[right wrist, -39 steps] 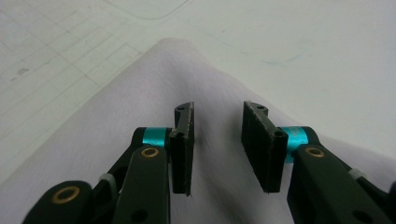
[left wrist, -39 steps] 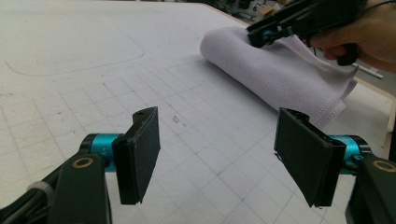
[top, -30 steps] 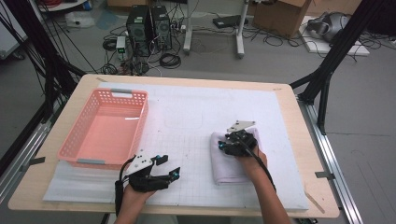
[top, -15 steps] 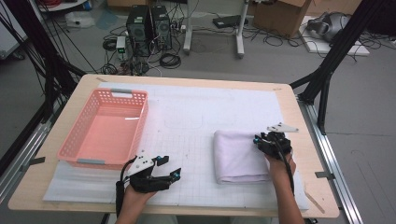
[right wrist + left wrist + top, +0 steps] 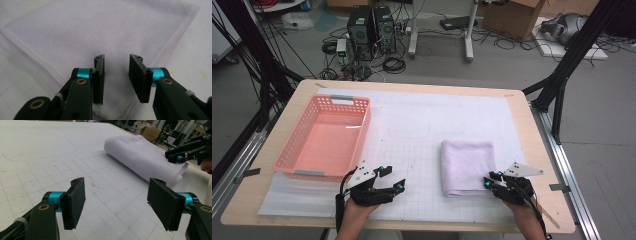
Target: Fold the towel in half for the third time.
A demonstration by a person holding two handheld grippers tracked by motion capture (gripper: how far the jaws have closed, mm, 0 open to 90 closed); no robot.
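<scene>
Right claw [image 5: 116, 75] parted a little, empty, over the towel [image 5: 468, 166] near corner | towel runs lengthwise straight ahead of it | my left claw [image 5: 116, 203] spread wide, empty, towel well off to its right

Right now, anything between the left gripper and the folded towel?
Nothing visible. The left gripper, jaws open, looks across bare gridded mat to the towel. The right gripper is at the towel's near right corner, off that path.
</scene>
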